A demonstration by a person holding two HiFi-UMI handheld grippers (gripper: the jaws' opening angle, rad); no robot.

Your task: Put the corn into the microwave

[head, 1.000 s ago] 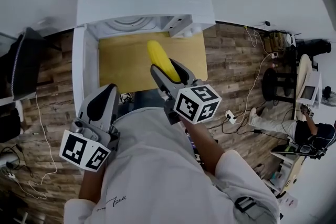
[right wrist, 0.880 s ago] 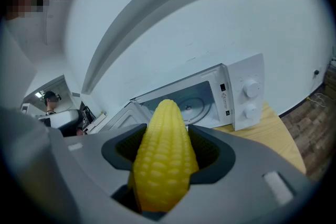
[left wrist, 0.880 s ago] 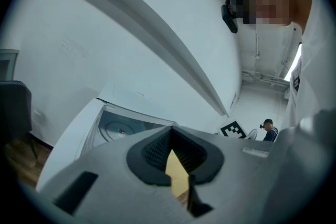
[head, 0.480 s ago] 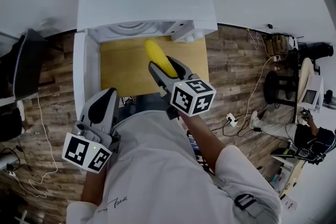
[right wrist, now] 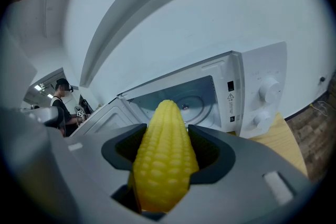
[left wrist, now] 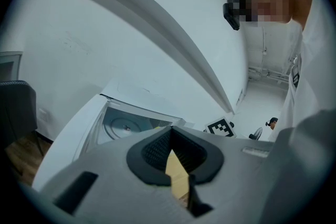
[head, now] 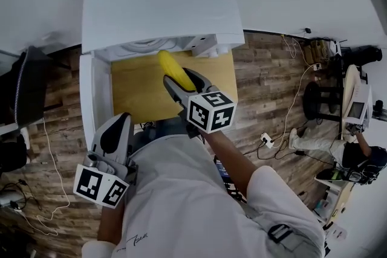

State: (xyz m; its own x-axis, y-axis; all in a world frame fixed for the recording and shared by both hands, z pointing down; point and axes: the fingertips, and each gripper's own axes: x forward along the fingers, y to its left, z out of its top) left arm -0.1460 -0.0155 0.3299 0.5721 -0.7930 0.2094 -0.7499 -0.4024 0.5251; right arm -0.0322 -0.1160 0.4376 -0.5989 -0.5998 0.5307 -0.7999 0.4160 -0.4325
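Your right gripper clamps the corn cob between its fingers above the worktop, with the cob's tip facing the open microwave at the rear edge. Your left gripper hangs lower, its fingers closed on nothing.

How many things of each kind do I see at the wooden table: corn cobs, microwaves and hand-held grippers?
corn cob: 1 (yellow, clamped in the right gripper)
microwave: 1 (white, door open)
grippers: 2 (left gripper, right gripper)
Total: 4
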